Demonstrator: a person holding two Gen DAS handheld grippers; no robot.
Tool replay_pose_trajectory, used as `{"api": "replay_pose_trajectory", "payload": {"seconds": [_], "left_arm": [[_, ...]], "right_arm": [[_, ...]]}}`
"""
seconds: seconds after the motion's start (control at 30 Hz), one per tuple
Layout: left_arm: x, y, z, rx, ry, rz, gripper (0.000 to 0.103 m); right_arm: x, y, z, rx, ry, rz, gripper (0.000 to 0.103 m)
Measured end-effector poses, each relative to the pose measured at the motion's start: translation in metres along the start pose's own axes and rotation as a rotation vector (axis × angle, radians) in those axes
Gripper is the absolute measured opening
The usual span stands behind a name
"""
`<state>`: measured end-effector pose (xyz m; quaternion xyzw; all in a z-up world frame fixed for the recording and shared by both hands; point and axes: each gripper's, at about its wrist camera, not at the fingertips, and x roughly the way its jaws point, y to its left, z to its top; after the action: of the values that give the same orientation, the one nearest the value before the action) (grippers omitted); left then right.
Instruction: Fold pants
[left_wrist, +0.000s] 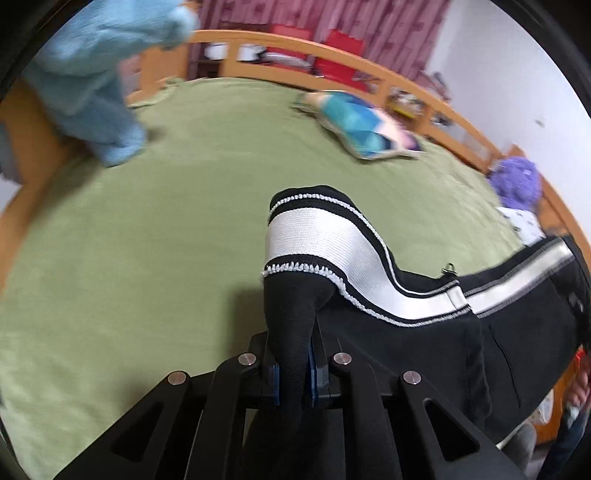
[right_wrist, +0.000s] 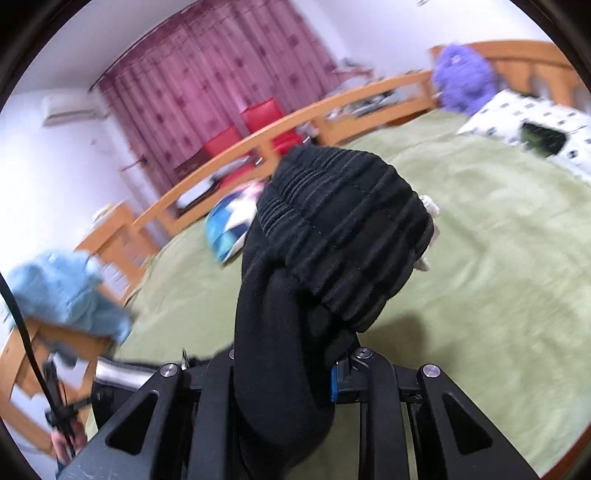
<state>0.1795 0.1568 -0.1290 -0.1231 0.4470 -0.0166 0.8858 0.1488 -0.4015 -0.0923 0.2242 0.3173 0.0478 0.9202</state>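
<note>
Where fabric bunches, right hand-held gripper (right_wrist: 291, 380) fingertips buried under black pants (right_wrist: 332, 221).

A: What furniture fills the room?
B: A bed with a green cover (left_wrist: 155, 229) and a curved wooden rail (left_wrist: 369, 70). Two red chairs (right_wrist: 258, 125) stand just behind the rail.

A: And the walls?
B: White wall (right_wrist: 55, 177) with an air conditioner (right_wrist: 72, 107) mounted high, beside a dark pink patterned curtain (right_wrist: 207, 77). A small wooden cabinet (right_wrist: 114, 236) stands near the rail's end.
</note>
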Motion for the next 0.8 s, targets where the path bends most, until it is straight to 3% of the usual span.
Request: {"api": "replay_pose_trajectory", "payload": {"seconds": [0.13,0.27,0.3,0.37,0.4,0.43,0.53,0.7,0.8], "left_arm": [[0.019,0.030,-0.001,-0.029,0.052,0.019,0.013],[0.046,0.024,-0.006,-0.002,0.092,0.085,0.024],[0.050,0.025,-0.007,-0.002,0.095,0.102,0.030],[0.055,0.027,-0.013,-0.002,0.118,0.102,0.041],[0.052,0.032,-0.019,-0.004,0.127,0.098,0.053],[0.050,0.033,-0.024,-0.005,0.133,0.095,0.058],[0.040,0.044,-0.045,-0.018,0.142,0.090,0.063],[0.023,0.070,-0.092,-0.136,0.173,-0.018,0.064],[0.007,0.081,-0.120,-0.236,0.131,-0.074,0.066]], "right_arm": [[0.027,-0.003,-0.038,-0.004,0.062,-0.042,0.022],[0.047,-0.057,-0.065,0.091,0.157,-0.147,0.028],[0.052,-0.071,-0.071,0.128,0.193,-0.148,0.030],[0.066,-0.095,-0.085,0.179,0.296,-0.181,0.043],[0.069,-0.101,-0.086,0.187,0.311,-0.192,0.045],[0.067,-0.103,-0.092,0.187,0.310,-0.206,0.050],[0.056,-0.096,-0.097,0.135,0.285,-0.261,0.057],[0.032,-0.079,-0.100,0.069,0.267,-0.309,0.057],[0.018,-0.073,-0.097,0.044,0.245,-0.321,0.057]]}}
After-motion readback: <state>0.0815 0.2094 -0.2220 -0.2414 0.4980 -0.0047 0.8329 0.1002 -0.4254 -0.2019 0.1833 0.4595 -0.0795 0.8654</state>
